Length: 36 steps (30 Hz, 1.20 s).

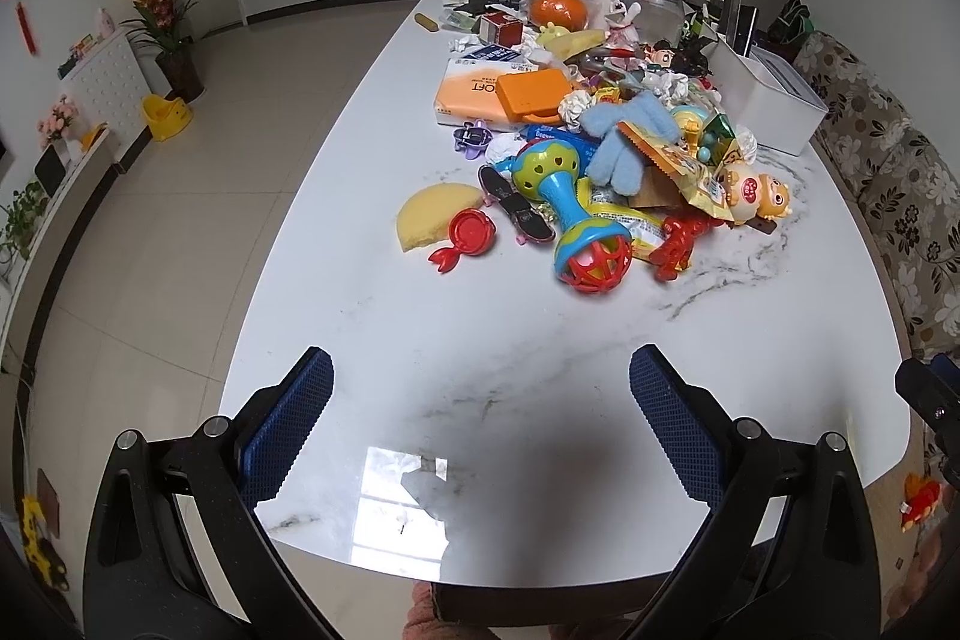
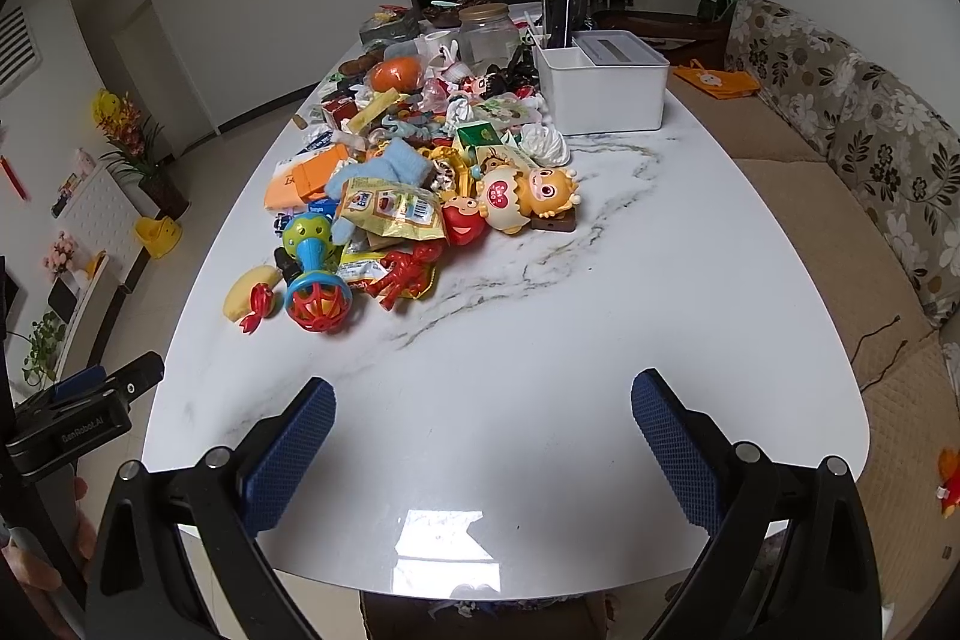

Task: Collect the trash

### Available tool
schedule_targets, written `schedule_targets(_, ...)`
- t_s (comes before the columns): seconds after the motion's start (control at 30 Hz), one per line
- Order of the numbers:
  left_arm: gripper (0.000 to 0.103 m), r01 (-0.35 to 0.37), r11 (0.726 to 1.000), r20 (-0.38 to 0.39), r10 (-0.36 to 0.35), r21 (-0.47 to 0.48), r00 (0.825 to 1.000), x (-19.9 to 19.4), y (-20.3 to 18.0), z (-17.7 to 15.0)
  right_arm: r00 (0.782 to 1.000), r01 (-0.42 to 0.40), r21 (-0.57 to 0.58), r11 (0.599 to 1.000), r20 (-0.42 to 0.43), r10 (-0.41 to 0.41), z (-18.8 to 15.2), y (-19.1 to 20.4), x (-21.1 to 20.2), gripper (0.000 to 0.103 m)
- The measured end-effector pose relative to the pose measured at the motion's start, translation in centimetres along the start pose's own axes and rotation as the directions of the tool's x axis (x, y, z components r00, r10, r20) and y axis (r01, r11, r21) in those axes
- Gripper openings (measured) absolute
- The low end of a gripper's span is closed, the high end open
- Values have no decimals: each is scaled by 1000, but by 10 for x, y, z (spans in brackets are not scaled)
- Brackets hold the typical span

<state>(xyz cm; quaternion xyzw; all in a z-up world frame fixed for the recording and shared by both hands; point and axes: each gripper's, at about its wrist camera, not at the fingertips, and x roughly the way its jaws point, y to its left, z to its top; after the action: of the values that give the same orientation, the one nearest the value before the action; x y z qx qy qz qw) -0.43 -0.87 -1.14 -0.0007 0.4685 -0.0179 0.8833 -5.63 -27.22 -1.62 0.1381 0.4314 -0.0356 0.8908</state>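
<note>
A: How do the grippers stand?

B: The left gripper (image 1: 480,424) has its blue-padded fingers (image 1: 288,424) spread wide over the bare near end of the white marble-veined table (image 1: 372,328), holding nothing. The right gripper (image 2: 483,439) is the same: spread wide, empty, above the near edge.

A: And the trash?

B: In the heap of toys at twelve o'clock from both. In the right wrist view, a crumpled white paper ball (image 2: 545,143) lies at one o'clock in the pile, just beside the white plastic bin (image 2: 606,91). A yellow snack wrapper (image 2: 393,211) sits at eleven o'clock, under the light-blue knitted glove (image 2: 384,172). All well apart from both grippers.
</note>
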Motion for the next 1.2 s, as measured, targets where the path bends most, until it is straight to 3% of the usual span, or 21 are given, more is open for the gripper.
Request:
schedule_targets(0.8, 97, 7, 1000, -27, -7, -3, 1000, 5, 7, -7, 1000, -15, -14, 1000, -21, 15, -4, 7, 9, 98)
schedule_targets(0.97, 97, 21, 1000, -61, -22, -21, 998, 13, 18, -22, 996, -85, -117, 990, 6, 86, 14, 41, 34, 96)
schedule_targets(1.1, 97, 26, 997, -101, -34, -73, 994, 18, 38, -42, 994, -81, -266, 961, 43, 96, 49, 90, 81, 96)
schedule_targets(1.2, 97, 19, 995, -110, -30, -101, 994, 17, 53, -55, 999, -26, -361, 932, 28, 39, 71, 118, 126, 78)
